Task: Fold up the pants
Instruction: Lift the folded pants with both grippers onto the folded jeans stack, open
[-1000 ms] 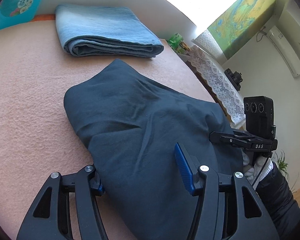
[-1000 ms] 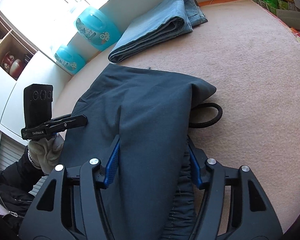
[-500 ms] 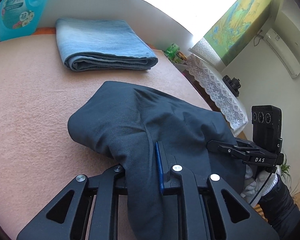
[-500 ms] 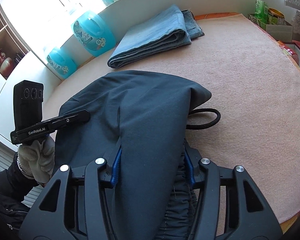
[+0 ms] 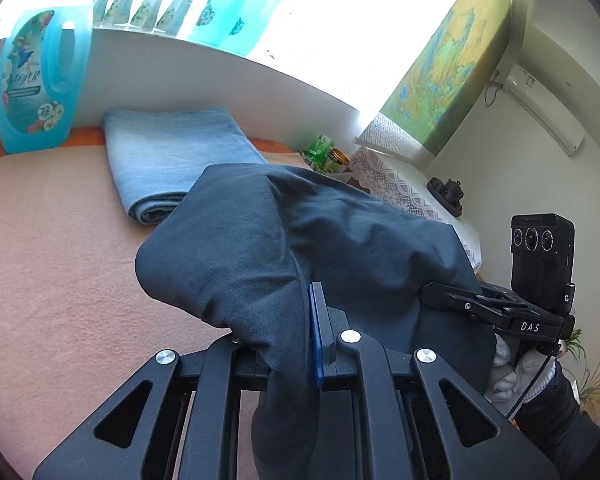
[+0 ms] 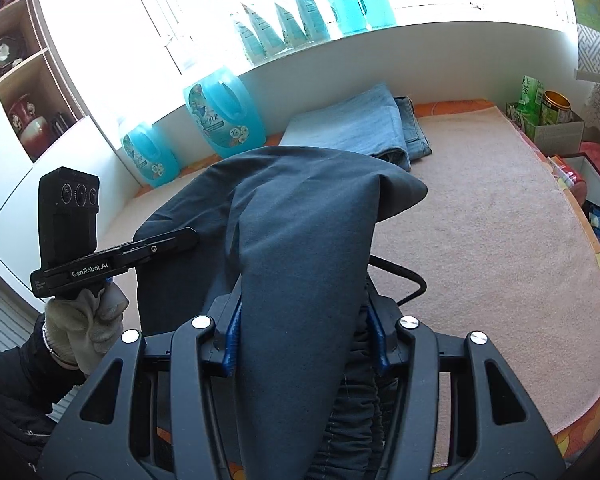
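The dark navy pants hang bunched above the pink table cover, lifted at their near end. My left gripper is shut on a fold of them, its blue pad tight against the cloth. In the right wrist view the same pants drape over my right gripper, whose pads press on the gathered elastic waistband from both sides. A black drawstring loop dangles to the right. The left gripper shows at the left there, the right gripper at the right in the left wrist view.
Folded light-blue jeans lie at the table's far edge by the white wall. Blue detergent bottles stand along the back left. A box with green cartons and a can sits beyond the right edge. Gloved hands hold both grippers.
The left gripper closed from open onto a fold of the pants. The right gripper's pads tightened on the waistband. Both grippers rose, lifting the pants' near end off the table.
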